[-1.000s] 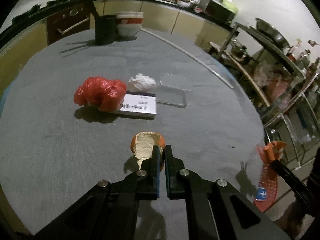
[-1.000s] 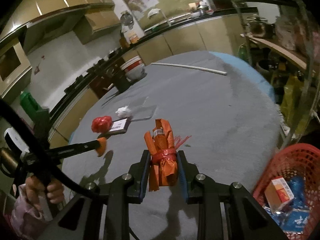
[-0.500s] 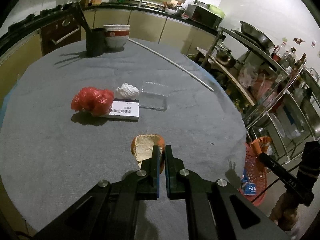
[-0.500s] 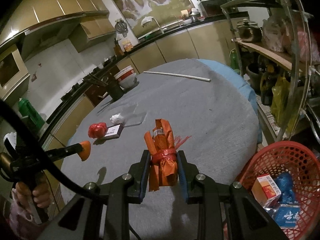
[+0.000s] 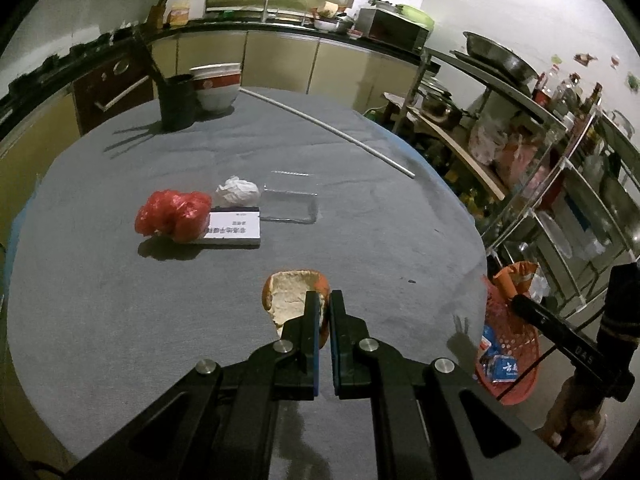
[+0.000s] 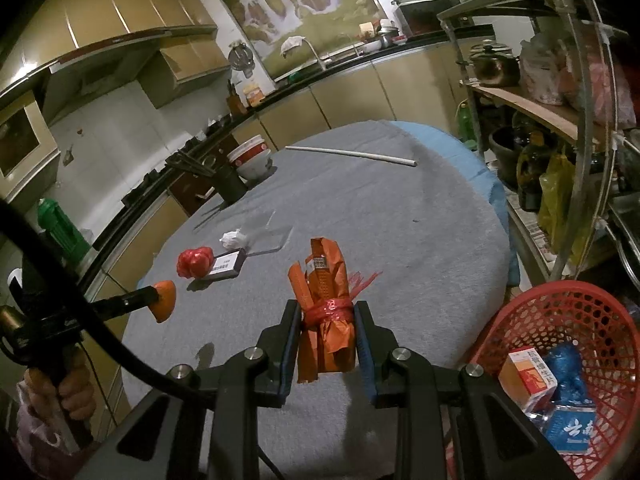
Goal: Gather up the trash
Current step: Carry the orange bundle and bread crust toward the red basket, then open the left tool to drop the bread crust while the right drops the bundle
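- Jaws of the left gripper (image 5: 324, 300) were clamped on an orange peel (image 5: 294, 298), held above the table (image 5: 120, 320).
- The right gripper (image 6: 326, 320) pinched an orange wrapper bundle (image 6: 326, 304).
- Far left on the table lay a red bag (image 5: 174, 218), a paper wad (image 5: 237, 192), a card box (image 5: 234, 230) and a clear tray (image 5: 290, 208), uncollected.
- Right of the table, the red basket (image 6: 520, 320) already held some boxes.

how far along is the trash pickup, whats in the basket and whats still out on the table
Done: boxes and a blue bag lie in the red basket. In hand: the left gripper pinches an orange peel; the right gripper clamps an orange wrapper. Left on the table: red bag, white box, crumpled paper, clear tray.
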